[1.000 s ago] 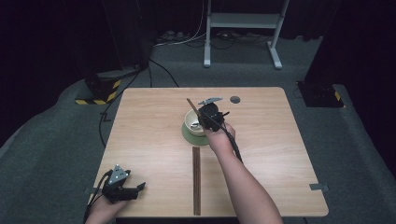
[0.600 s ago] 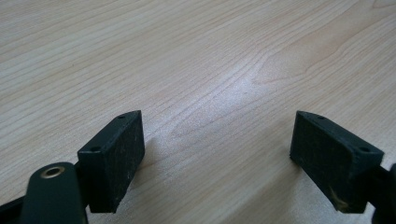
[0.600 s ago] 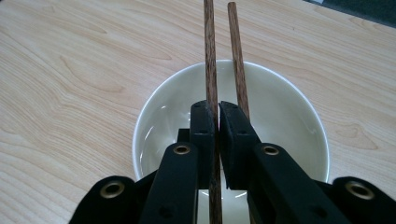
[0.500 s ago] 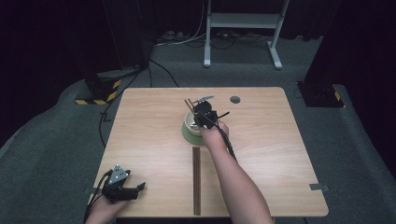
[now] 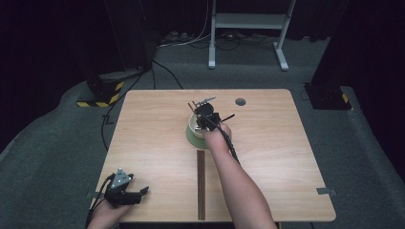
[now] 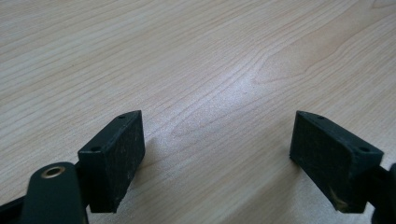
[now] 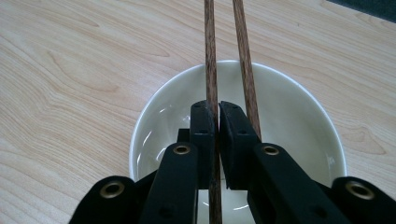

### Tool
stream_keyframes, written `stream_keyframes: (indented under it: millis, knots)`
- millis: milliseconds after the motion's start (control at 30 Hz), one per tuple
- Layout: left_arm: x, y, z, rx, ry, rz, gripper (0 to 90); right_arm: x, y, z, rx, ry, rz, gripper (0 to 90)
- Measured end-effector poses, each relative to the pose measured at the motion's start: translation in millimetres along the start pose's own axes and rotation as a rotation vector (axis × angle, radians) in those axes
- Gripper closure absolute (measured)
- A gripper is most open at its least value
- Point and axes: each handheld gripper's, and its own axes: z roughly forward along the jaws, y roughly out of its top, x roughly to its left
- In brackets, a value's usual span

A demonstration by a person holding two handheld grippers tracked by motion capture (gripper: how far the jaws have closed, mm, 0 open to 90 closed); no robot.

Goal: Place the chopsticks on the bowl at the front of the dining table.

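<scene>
A white bowl point(image 5: 193, 126) on a green saucer point(image 5: 191, 139) stands in the middle of the wooden table point(image 5: 286, 157). My right gripper point(image 5: 200, 113) hovers over it, shut on a dark wooden chopstick point(image 7: 210, 56) that points away past the far rim. In the right gripper view my right gripper point(image 7: 218, 105) sits above the bowl point(image 7: 289, 121), which looks empty. A second chopstick point(image 7: 243, 56) runs beside the first and passes behind the right-hand jaw; I cannot tell if it is gripped. My left gripper point(image 5: 138, 193) rests open at the front left, its jaws wide over bare wood point(image 6: 217, 140).
A long dark brown strip point(image 5: 200, 183) lies on the table from the bowl toward the front edge, beside the right forearm. A small round hole point(image 5: 240, 101) marks the far side. Dark floor, cables and a white stand leg lie beyond the table.
My right gripper has shifted a little to the left with the chopstick and now sits over the bowl. The left gripper has not moved.
</scene>
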Motion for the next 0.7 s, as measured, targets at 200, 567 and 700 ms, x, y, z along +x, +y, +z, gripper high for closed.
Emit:
stream_keyframes:
  millis: [200,567,700]
  knots:
    - [-0.2,0.0,0.3,-0.004,-0.001,-0.003,18.0,1.0,-1.0,3.3,0.008,-0.021,-0.006,84.3]
    - [-0.2,0.0,0.3,-0.004,0.0,-0.002,18.0,-8.1,3.3,-10.1,-0.038,-0.017,0.017,60.9]
    - [-0.1,0.0,0.2,-0.002,0.0,-0.001,18.0,-15.5,3.3,-15.1,-0.033,-0.04,0.027,38.7]
